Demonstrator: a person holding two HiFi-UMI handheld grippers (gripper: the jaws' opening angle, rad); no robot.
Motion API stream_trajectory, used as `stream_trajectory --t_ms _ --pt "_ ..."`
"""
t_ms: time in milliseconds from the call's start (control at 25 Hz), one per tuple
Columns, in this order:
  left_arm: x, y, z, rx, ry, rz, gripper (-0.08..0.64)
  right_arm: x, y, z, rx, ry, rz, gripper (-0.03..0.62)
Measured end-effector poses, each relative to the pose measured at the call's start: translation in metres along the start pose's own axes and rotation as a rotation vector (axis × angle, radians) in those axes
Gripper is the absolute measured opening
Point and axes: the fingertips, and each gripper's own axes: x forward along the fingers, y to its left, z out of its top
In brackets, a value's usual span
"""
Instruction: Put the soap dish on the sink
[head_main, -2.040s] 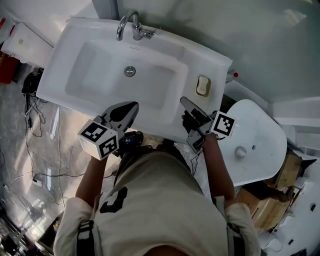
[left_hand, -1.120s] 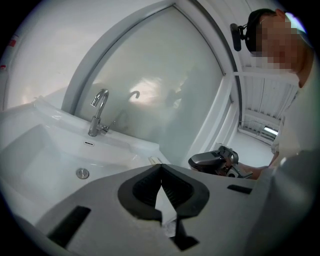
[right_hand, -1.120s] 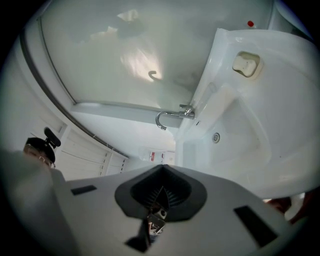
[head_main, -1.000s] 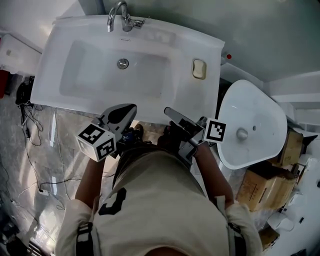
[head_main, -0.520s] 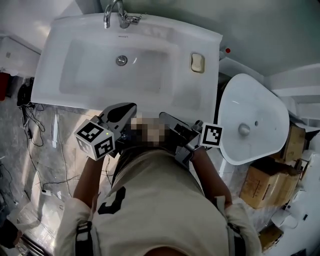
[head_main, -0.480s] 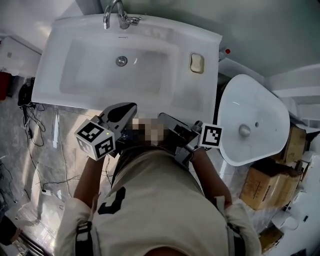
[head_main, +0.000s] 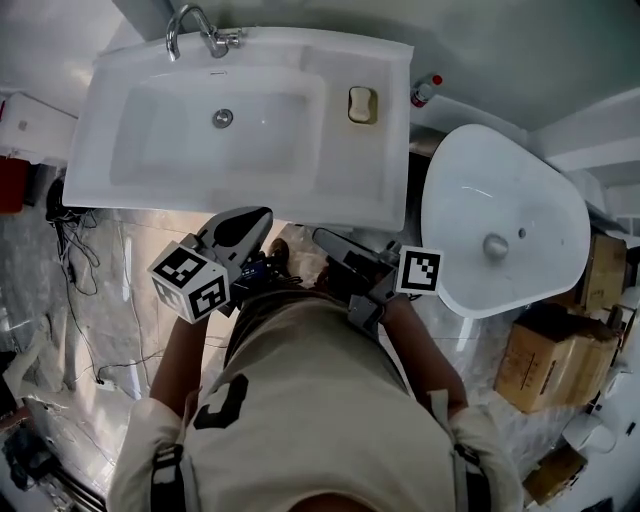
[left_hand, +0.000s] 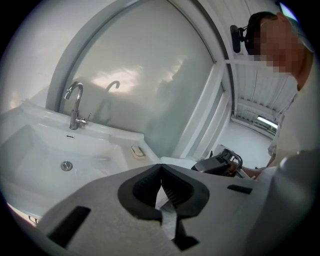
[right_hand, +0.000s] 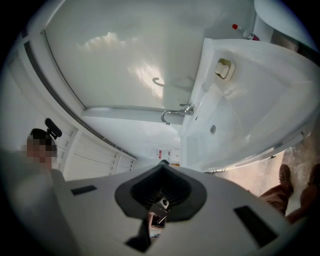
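The soap dish (head_main: 362, 104) sits on the sink (head_main: 345, 175) ledge, right of the basin. The left gripper (head_main: 264, 213) and right gripper (head_main: 319, 236) hang before the sink's front edge, both clenched, gripping nothing, well apart from the dish.

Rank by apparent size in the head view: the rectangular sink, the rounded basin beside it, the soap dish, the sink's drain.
1. rectangular sink
2. rounded basin
3. soap dish
4. drain, only a little smaller than the soap dish
The basin's distance from the camera may differ.
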Motion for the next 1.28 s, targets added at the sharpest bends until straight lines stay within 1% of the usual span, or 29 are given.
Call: stream_trajectory --t_ms 120,240,400,480,640,840,1000,1160,1280 --pt "0.003 -0.008 -0.005 0.004 0.005 0.004 0.018 -0.009 -0.003 -0.002 0.018 0.002 0.003 0.011" --pt "-0.002 -0.01 -0.012 -0.009 0.005 0.035 0.018 -0.014 -0.006 -0.008 0.041 0.016 0.012 0.011" --pt "-0.02 -0.005 -0.022 -0.034 -0.002 0.077 0.018 -0.007 -0.006 -0.02 0.001 0.057 -0.005 0.011" --pt "-0.029 0.0 -0.024 -0.041 -0.004 0.085 0.018 -0.001 -0.003 -0.024 -0.012 0.068 -0.006 0.011" --pt "-0.047 0.019 -0.018 -0.025 -0.017 0.089 0.018 0.025 0.001 -0.029 -0.038 0.083 -0.018 0.011" --pt "-0.069 0.052 -0.012 -0.039 -0.041 0.074 0.018 0.066 0.004 -0.042 -0.054 0.115 -0.041 0.011" --pt "-0.077 0.074 -0.008 -0.049 -0.046 0.05 0.018 0.089 -0.001 -0.043 -0.047 0.111 -0.065 0.011" --pt "-0.081 0.089 -0.01 -0.06 -0.035 0.025 0.018 0.103 -0.002 -0.042 -0.056 0.099 -0.083 0.011" --pt "-0.082 0.092 -0.015 -0.075 -0.016 0.007 0.018 0.108 -0.003 -0.047 -0.041 0.096 -0.095 0.011"
